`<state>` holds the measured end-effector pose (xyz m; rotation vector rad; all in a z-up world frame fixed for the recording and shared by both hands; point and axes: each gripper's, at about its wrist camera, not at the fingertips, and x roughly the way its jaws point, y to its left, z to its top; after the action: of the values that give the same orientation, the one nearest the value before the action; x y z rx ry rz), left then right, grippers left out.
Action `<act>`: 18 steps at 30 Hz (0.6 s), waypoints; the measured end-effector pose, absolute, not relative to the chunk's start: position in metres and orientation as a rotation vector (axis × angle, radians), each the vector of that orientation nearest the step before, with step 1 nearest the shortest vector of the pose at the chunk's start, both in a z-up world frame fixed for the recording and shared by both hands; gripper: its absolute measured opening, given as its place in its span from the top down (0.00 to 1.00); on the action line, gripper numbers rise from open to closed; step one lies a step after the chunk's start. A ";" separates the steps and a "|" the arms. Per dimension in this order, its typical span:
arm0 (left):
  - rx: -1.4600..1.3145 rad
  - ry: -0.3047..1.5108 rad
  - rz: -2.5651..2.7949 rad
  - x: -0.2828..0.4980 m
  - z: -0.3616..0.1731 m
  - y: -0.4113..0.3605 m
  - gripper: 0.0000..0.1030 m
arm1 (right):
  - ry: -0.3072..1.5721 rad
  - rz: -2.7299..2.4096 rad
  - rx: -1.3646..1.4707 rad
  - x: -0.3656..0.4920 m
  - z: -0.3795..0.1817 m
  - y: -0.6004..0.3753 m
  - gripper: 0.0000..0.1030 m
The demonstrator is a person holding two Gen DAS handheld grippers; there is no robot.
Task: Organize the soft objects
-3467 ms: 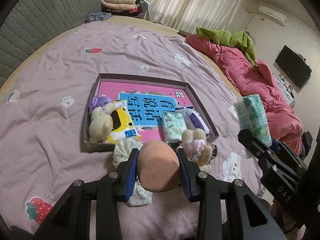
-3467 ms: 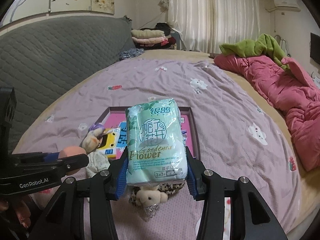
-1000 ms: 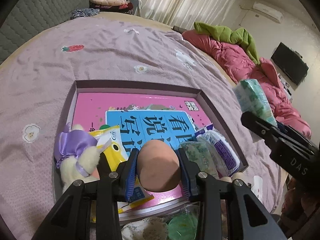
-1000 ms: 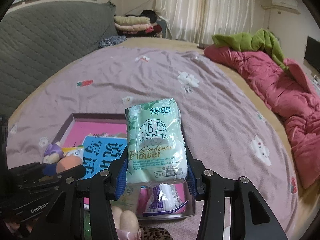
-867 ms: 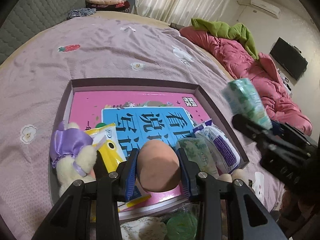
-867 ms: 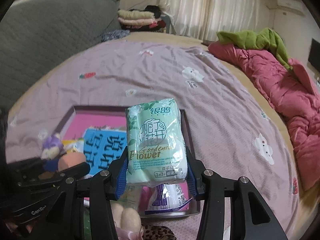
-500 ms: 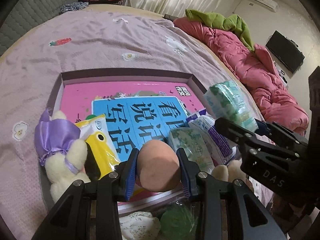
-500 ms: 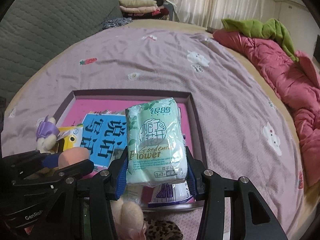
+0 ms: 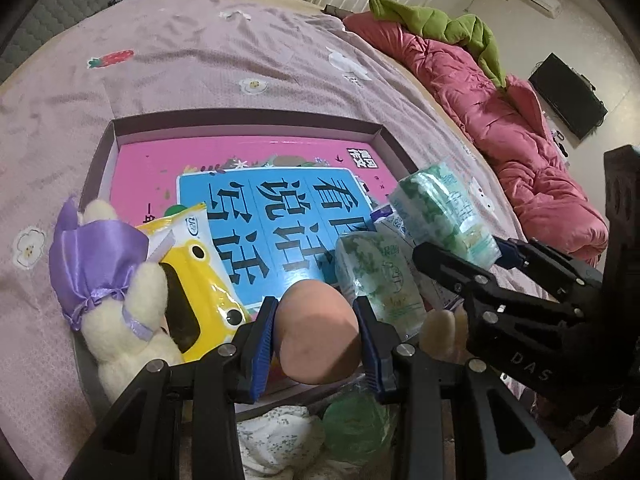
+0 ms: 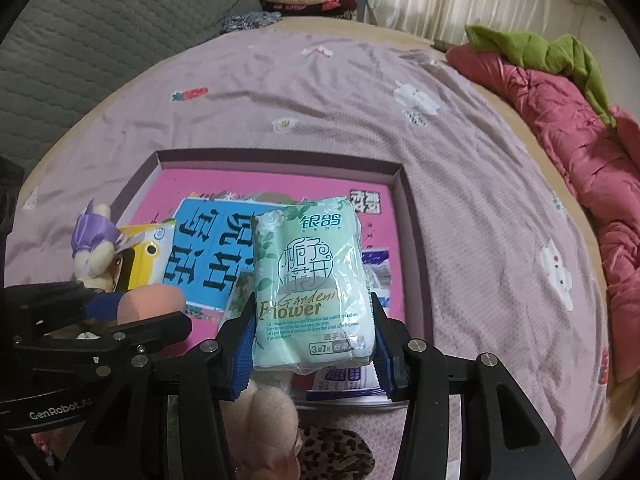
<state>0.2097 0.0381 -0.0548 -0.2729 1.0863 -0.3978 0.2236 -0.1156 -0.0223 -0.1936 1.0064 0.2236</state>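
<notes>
Left claw (image 9: 316,336) is clamped on a peach foam ball (image 9: 318,332), pads pressed into both sides, held over the near edge of the tray (image 9: 248,118). Right claw (image 10: 314,344) is clamped on a green tissue pack (image 10: 310,288), upright, label facing the camera, held over the tray's near right part.

The tray sits on the bed (image 9: 200,60), on the purple sheet. Its floor shows a pink and blue book cover (image 9: 264,208). Inside, at the left: a plush (image 9: 116,284) in a purple cape, lying against a yellow pack (image 9: 196,280). At the right: a second green pack (image 9: 376,276) and a purple-white pack (image 10: 352,376), side by side, partly hidden by the held tissue pack.

Outside the tray, at its near edge: a white floral cloth (image 9: 276,436), a green bag (image 9: 352,424), a beige plush (image 10: 260,416) and a leopard-print item (image 10: 336,456). Whether they touch the tray wall I can't tell.

Red quilt (image 10: 580,128) with a green blanket (image 10: 536,52) lies along the bed's right side.
</notes>
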 end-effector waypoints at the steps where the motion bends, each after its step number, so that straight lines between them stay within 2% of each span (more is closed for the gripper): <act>1: -0.272 1.087 -0.399 0.210 -0.055 0.038 0.63 | 1.013 0.222 -0.196 0.224 -0.024 -0.116 0.51; 18: -0.233 1.109 -0.392 0.209 -0.058 0.030 0.63 | 1.076 0.243 -0.202 0.223 -0.035 -0.111 0.49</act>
<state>0.2086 0.0304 -0.0579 -0.2330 1.1093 -0.3922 0.2225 -0.1114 -0.0346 -0.2025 1.0760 0.2427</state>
